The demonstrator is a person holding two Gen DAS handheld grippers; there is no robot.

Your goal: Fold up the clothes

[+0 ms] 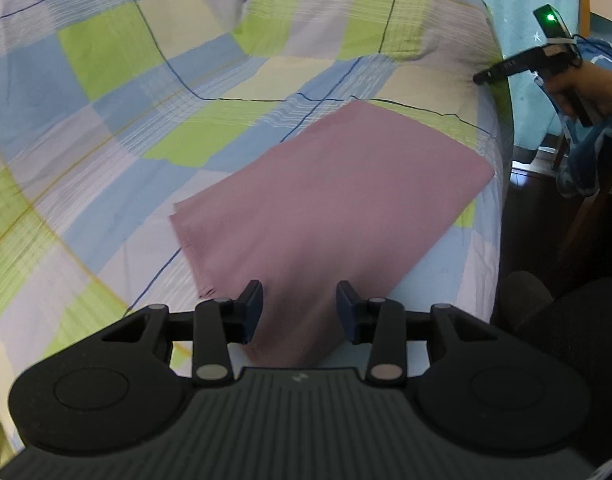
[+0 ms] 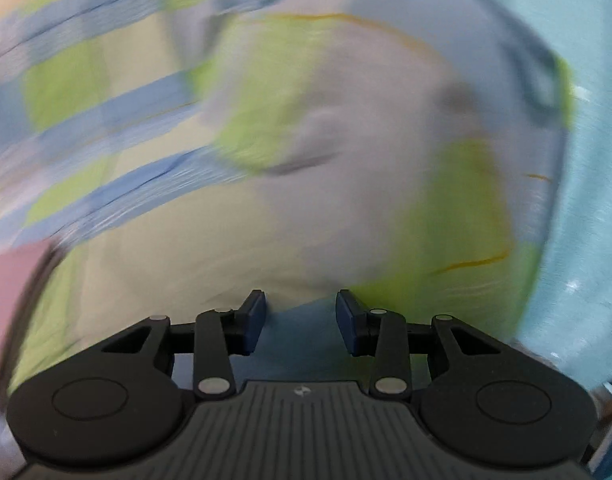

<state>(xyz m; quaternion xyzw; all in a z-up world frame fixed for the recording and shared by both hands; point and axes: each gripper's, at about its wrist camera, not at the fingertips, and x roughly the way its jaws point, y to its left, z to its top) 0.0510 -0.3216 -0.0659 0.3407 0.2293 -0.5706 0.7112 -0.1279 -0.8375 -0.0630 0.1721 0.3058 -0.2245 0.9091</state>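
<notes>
Progress: pink cloth (image 1: pixel 325 200) lies folded flat on bed (image 1: pixel 106 100) ahead of left gripper (image 1: pixel 300 300) | both grippers part-open, empty | right gripper (image 2: pixel 300 304) over bare bedding | folding looks nearly finished

No readable text is found; only a small white emblem is seen on each gripper body (image 1: pixel 297 378), unreadable.

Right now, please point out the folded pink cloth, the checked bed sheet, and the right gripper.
folded pink cloth (image 1: pixel 329 196): left wrist view, middle of its top face.
checked bed sheet (image 1: pixel 106 64): left wrist view, a green square of bare sheet.
right gripper (image 2: pixel 300 318): right wrist view, midway between its fingertips.
</notes>
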